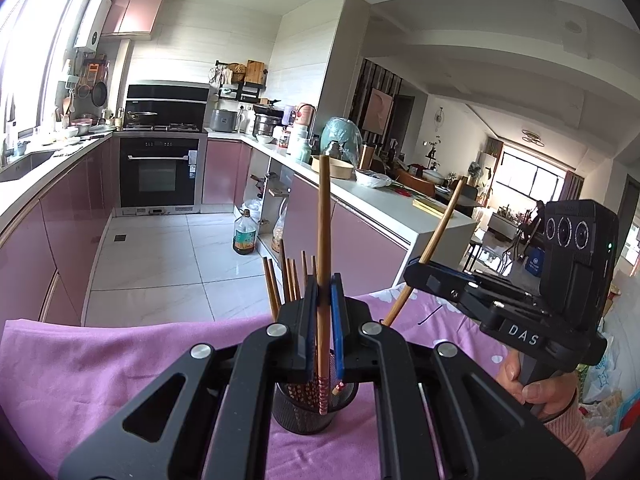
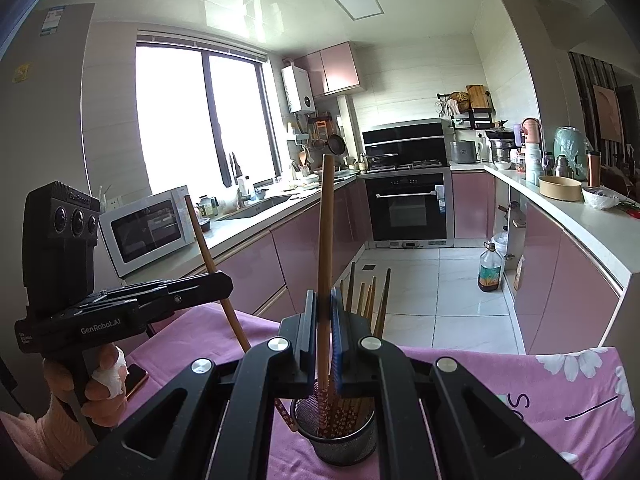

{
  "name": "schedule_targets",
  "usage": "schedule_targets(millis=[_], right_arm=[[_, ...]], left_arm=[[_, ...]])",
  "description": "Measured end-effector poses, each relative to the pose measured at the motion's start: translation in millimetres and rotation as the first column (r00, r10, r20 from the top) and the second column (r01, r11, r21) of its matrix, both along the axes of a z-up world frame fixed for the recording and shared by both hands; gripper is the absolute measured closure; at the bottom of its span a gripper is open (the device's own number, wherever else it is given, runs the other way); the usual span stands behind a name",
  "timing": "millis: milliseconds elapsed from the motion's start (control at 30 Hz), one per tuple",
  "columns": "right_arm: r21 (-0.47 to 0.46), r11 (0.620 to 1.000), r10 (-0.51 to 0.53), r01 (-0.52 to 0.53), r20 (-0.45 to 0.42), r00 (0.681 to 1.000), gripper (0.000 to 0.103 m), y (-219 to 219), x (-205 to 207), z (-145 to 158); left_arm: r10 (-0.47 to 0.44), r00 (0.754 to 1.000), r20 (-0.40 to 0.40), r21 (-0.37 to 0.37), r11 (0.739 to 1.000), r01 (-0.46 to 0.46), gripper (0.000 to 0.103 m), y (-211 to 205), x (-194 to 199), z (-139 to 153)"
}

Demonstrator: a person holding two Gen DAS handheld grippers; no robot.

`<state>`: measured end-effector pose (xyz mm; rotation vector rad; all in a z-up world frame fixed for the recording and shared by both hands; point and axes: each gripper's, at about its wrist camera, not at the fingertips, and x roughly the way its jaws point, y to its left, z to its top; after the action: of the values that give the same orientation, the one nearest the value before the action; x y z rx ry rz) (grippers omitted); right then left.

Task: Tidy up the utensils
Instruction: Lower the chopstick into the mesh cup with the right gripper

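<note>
Both grippers (image 1: 325, 292) (image 2: 325, 304), seemingly, around upright chopsticks (image 1: 322, 240).

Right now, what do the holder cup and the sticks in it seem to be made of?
Holder cup: likely black metal mesh, since fine perforations show on its wall. Chopsticks: probably wood or bamboo, matte brown, with red patterned lower ends.

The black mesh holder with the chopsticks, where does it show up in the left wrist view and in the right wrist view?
Left wrist view: the black mesh holder sits bottom centre, below that gripper's closed fingers.
Right wrist view: the holder sits bottom centre, slightly right, on the pink cloth.
Shared landmark: the black oven.
</note>
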<state>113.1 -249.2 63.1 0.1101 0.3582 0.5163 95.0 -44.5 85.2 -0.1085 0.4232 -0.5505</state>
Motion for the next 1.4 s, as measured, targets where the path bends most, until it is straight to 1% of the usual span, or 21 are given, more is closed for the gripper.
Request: schedule_targets(millis=[300,767,800,1400], right_arm=[[0.003,1.0,-0.007,0.007,-0.008,1.0,0.098,-0.5,5.8,-1.2],[-0.007,1.0,-0.015,0.014,-0.043,0.999,0.098,0.8,16.1,-11.4],[-0.007,1.0,-0.015,0.015,-0.046,0.999,0.098,1.1,16.4,-12.2],[-0.018,1.0,-0.018,0.017,-0.072,0.997,0.098,2.1,23.8,-19.7]], left_arm=[[0.007,1.0,0.01,0.01,1.0,-0.007,0.096,2.5,-3.9,9.2],[0.012,0.999,-0.037,0.03,0.999,-0.011,0.096,-0.2,4.7,4.0],[0.012,0.999,-0.04,0.03,0.999,-0.011,0.096,-0.3,10.4,6.0],[-0.001,0.997,-0.073,0.047,0.999,0.005,0.096,0.7,24.4,6.9]])
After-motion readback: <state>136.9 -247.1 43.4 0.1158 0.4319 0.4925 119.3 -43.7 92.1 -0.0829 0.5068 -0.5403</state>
